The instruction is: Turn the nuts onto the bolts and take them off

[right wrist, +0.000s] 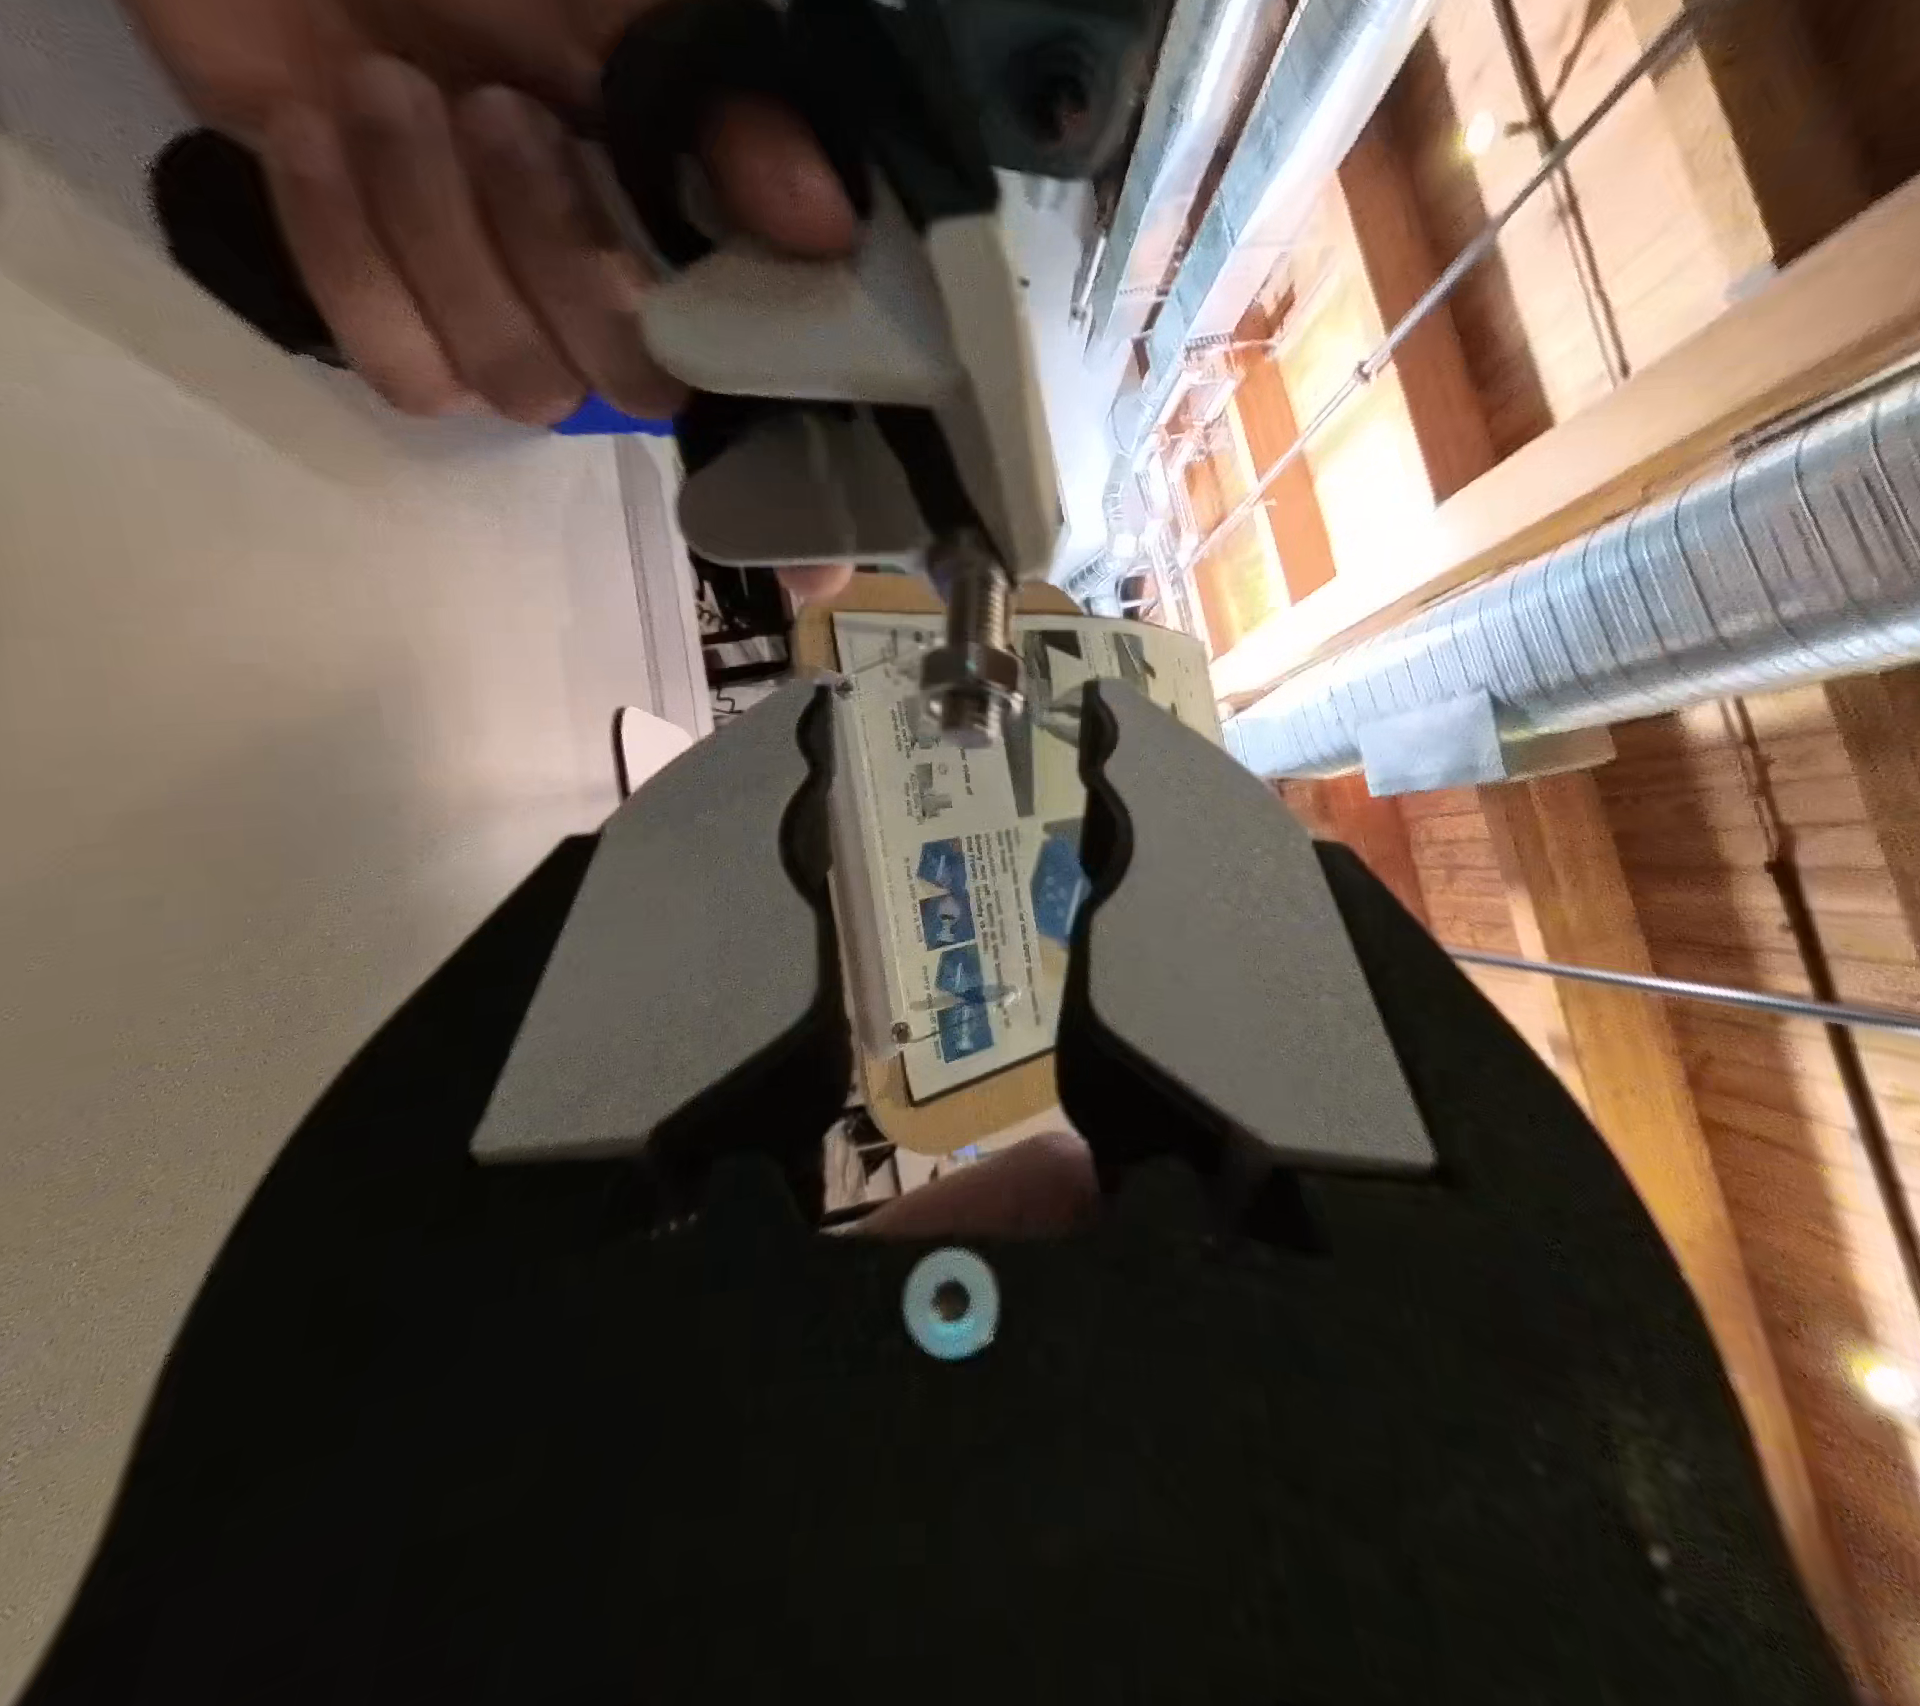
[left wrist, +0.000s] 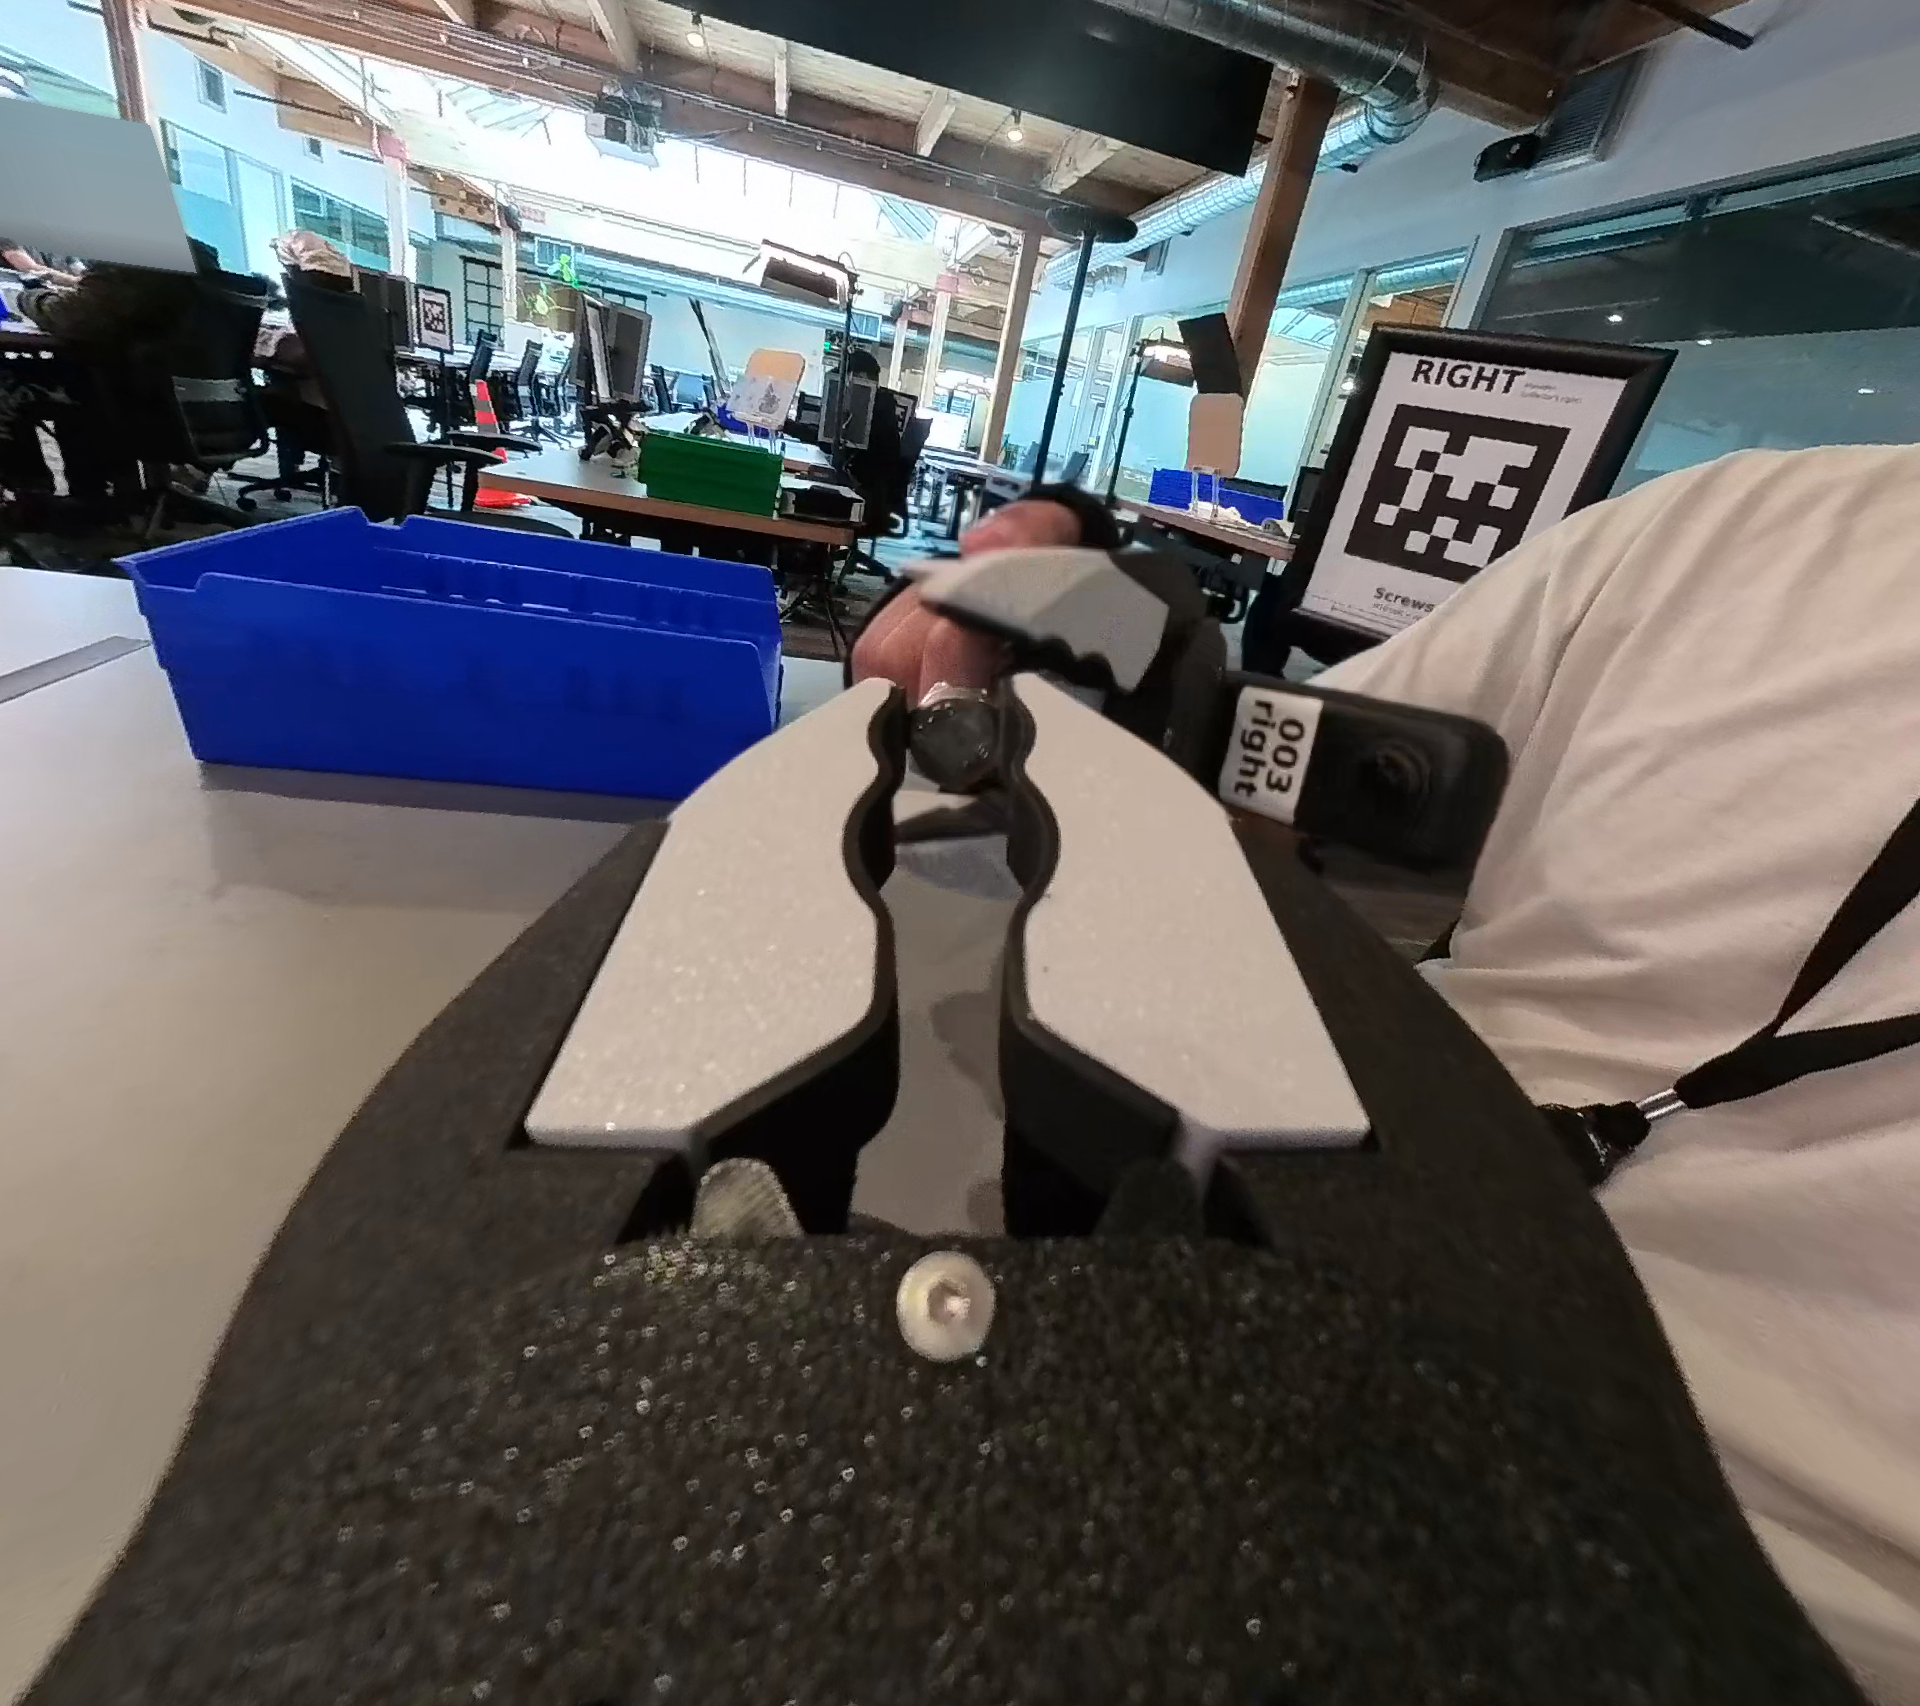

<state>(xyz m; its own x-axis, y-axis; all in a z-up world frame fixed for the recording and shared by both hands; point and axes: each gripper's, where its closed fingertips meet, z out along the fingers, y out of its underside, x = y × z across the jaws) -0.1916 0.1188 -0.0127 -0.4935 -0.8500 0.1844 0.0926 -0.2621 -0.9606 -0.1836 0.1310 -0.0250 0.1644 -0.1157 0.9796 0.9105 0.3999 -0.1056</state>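
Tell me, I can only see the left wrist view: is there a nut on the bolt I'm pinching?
Observer: Yes. The right wrist view shows a nut threaded on the shaft of the bolt, a little way from the left hand-held gripper.
Operator: Is the right hand-held gripper squeezing it?
Observer: No. It is open, with one finger on each side of the nut and a gap showing on both sides.

Black tool [left wrist: 951,721] bodies, grey wavy-edged fingers [left wrist: 727,918], silver screw [left wrist: 943,1320]; white shirt [left wrist: 1662,825].
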